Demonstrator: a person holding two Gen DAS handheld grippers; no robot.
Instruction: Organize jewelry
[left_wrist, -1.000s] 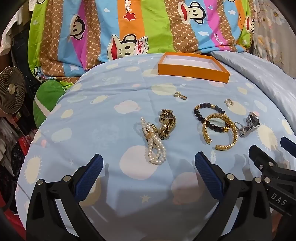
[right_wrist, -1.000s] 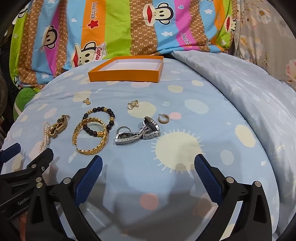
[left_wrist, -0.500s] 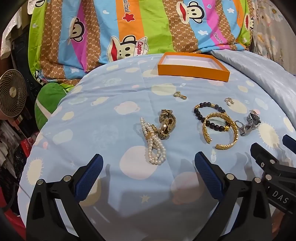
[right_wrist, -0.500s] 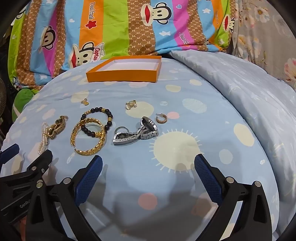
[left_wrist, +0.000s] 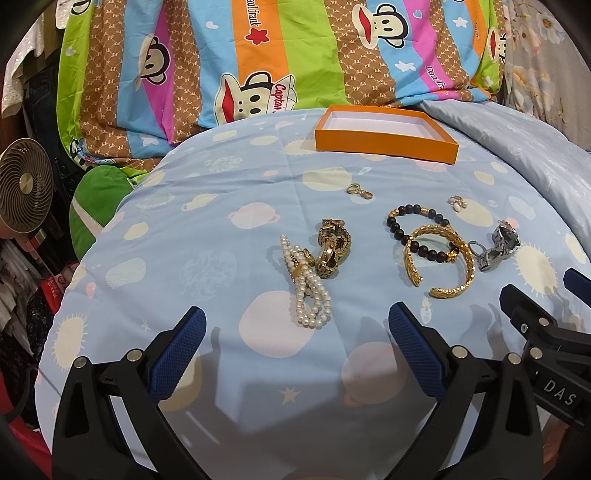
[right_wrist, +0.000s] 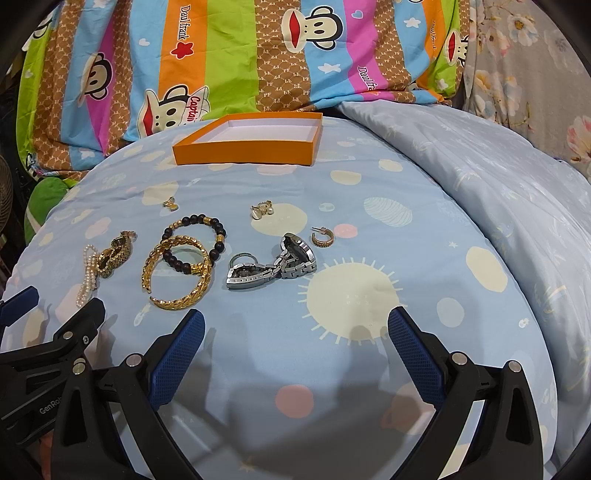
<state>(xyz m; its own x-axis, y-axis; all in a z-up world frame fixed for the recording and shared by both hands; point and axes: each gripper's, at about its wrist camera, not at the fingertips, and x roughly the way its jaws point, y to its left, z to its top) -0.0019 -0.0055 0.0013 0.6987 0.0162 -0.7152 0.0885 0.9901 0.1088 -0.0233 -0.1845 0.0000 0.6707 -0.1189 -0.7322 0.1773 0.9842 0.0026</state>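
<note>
Left wrist view first: my left gripper (left_wrist: 295, 343) has its fingers (left_wrist: 177, 350) spread wide and holding nothing, low in the frame above the blue bedsheet (left_wrist: 221, 240). Just beyond them, at centre, lies the pearl bracelet (left_wrist: 308, 280), touching a gold watch (left_wrist: 332, 245). To the right sit the gold bangle (left_wrist: 443, 258) and, overlapping it, the black bead bracelet (left_wrist: 413, 230). Two gold rings (left_wrist: 358, 191) lie further up, and the orange box (left_wrist: 384, 144), its white floor bare, sits at upper centre.

On the right wrist view, my right gripper (right_wrist: 295, 343) is equally wide and empty. Ahead at centre is the silver watch (right_wrist: 277, 264), with a gold hoop earring (right_wrist: 323, 238) just beside it and pearl earrings (right_wrist: 261, 209) above.

I judge nothing is sorted yet; this is the approach before a first pick. Next I would lower over one piece, probably the pearls, and close narrowly enough to catch them without snagging the sheet or dragging the gold watch along.
</note>
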